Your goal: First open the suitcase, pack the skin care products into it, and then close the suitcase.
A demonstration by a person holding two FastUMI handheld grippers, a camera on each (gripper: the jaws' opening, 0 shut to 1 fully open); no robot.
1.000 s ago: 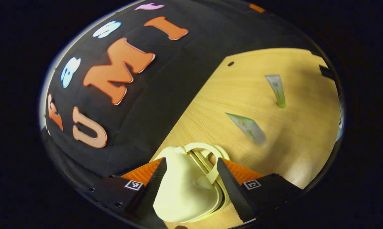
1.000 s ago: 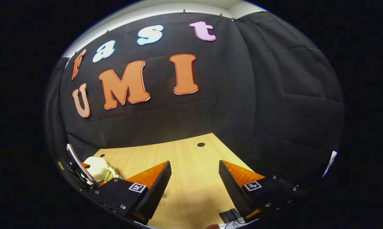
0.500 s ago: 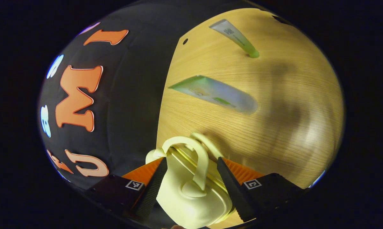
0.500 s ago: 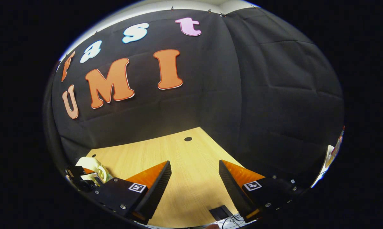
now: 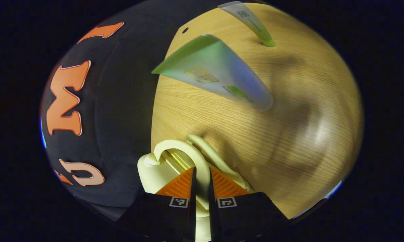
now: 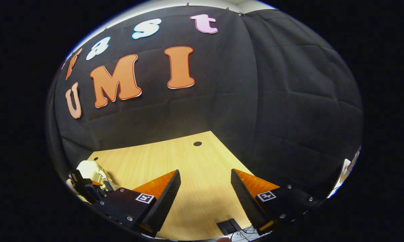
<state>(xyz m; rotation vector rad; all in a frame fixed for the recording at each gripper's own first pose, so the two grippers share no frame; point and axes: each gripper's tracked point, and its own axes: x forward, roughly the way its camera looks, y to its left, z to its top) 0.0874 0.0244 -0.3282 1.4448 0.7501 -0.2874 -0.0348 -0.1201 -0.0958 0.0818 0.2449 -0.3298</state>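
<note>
1. The suitcase [image 5: 154, 168] is pale cream-yellow all over, handle [image 5: 188, 153] included, with a brighter yellow line along its seam.
2. The left hand-held gripper [image 5: 200, 183] has ridged orange fingers [image 5: 180, 183] with black edges on a black body, each side bearing a small black-and-white square marker.
3. The right hand-held gripper [image 6: 205, 198] shows the same orange, black and marker pattern.
4. The large tube [image 5: 215, 72] fades from green to frosted whitish-blue, with yellowish print and a green patch.
5. The slim tube [image 5: 252, 23] is pale grey-white, turning lime green at its cap end.
6. The bench [image 5: 306, 111] is light yellow-tan wood grain with a small dark hole.
</note>
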